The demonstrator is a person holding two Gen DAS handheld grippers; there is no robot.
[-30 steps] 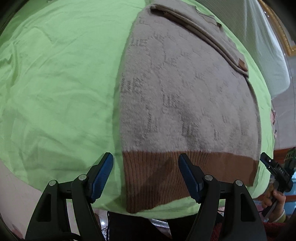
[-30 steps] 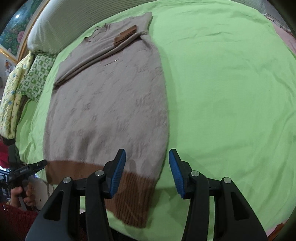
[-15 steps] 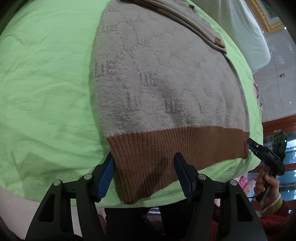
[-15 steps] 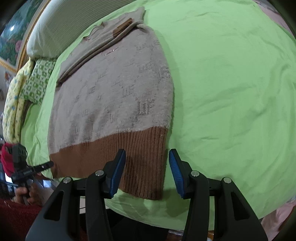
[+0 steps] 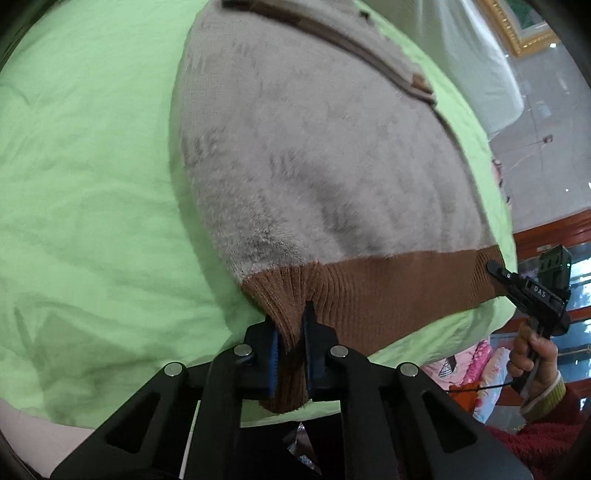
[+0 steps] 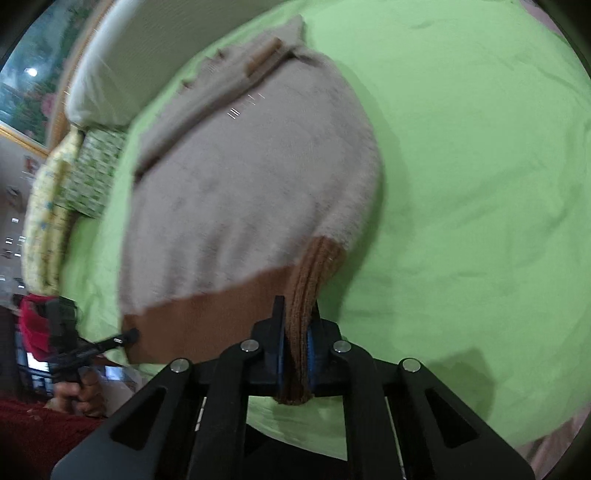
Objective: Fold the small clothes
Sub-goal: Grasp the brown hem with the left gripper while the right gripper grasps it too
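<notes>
Soft even daylight, heavy fisheye bending, dark corners, motion blur in right view

Green-sheeted bed [image 6: 461, 184], white headboard [image 6: 122, 74], gilt-framed painting [image 5: 524, 26], glossy tiled floor [image 5: 546, 166]

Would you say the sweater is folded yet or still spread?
Mostly spread: the sweater lies flat on the sheet, only its brown hem pinched.

From my remote seat, a lime-green bedsheet [image 6: 461, 184] covers the bed. At its far left corner lie a white pillow [image 6: 122, 66] and a green-patterned pillow [image 6: 92, 177] (a yellow one beside it), under a gilt-framed painting [image 5: 524, 26].
</notes>
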